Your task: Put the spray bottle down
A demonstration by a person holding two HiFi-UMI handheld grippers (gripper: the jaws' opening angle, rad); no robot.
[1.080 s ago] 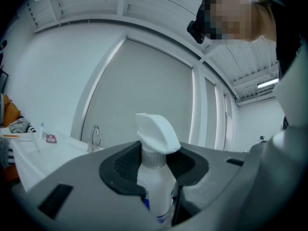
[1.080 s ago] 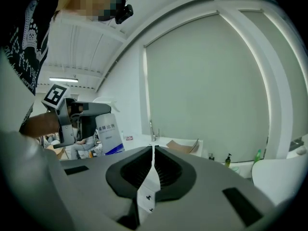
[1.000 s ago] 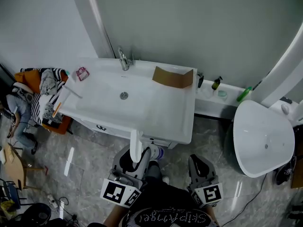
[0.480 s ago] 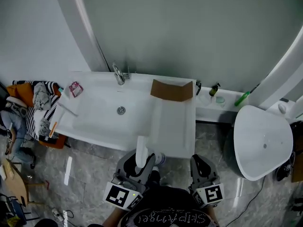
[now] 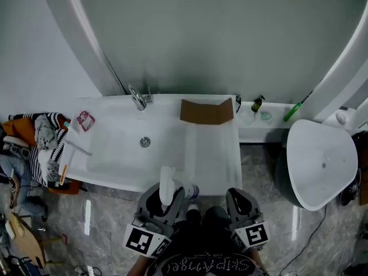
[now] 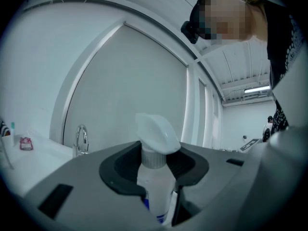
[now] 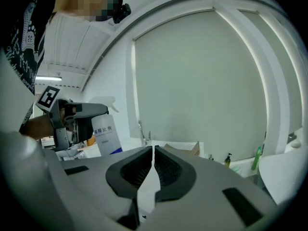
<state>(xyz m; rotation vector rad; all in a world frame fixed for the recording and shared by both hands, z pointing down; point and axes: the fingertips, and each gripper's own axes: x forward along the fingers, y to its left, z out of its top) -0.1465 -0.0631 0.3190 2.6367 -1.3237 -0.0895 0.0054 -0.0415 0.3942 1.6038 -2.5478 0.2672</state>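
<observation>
My left gripper [image 5: 165,196] is shut on a white spray bottle [image 5: 167,184] with a blue-printed label, held upright just at the front rim of the white sink [image 5: 121,160]. In the left gripper view the bottle [image 6: 155,189] stands between the dark pads, its white trigger head above them. The right gripper view shows the same bottle [image 7: 107,132] off to its left. My right gripper [image 5: 242,199] hovers beside it, in front of the sink's right corner. Its jaws [image 7: 153,153] are shut with nothing between them.
A faucet [image 5: 138,98] stands at the back of the sink, and a brown cardboard piece [image 5: 207,111] leans at its back right. Small bottles [image 5: 257,103] line a ledge to the right. A white oval basin [image 5: 319,163] sits far right, clothes [image 5: 43,134] far left.
Both grippers have moved forward toward the sink, carrying the bottle from over the floor up to the front rim. The left grip on the bottle is unchanged.
</observation>
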